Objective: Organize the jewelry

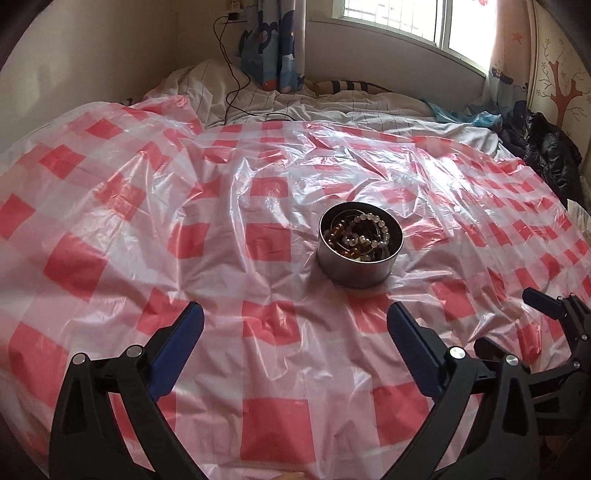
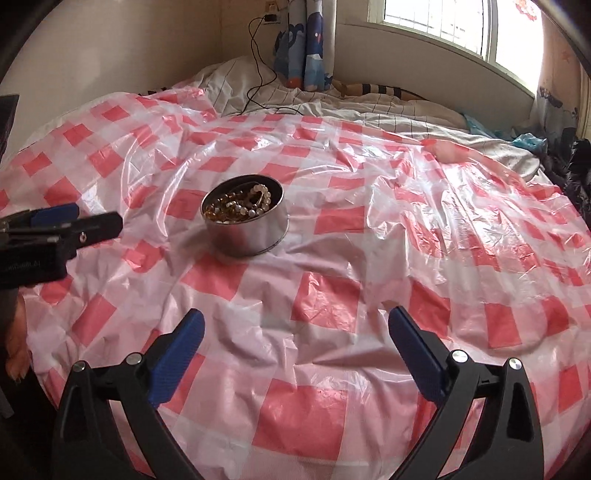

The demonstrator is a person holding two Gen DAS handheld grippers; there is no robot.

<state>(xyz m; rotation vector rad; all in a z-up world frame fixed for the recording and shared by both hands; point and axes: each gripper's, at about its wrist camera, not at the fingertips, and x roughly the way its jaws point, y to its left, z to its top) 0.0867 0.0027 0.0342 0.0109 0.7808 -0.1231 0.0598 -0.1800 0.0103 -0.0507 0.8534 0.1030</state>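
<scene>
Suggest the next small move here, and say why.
Probably ease the left gripper forward over the round tin. Its jaws stand open and empty, and the beaded bracelets sit piled inside the tin. The right gripper is open too, but the tin lies off to its left.

So the tin (image 1: 360,245) sits on the plastic sheet (image 1: 184,221) spread over the bed, with the bead bracelets (image 1: 364,232) piled inside it. Behind the tin there's rumpled bedding (image 1: 332,99), a cable (image 1: 231,74) trailing over it, then the window (image 1: 406,18). Both grippers hover in front of the tin, left gripper (image 1: 295,325) beside right gripper (image 2: 295,328).
</scene>
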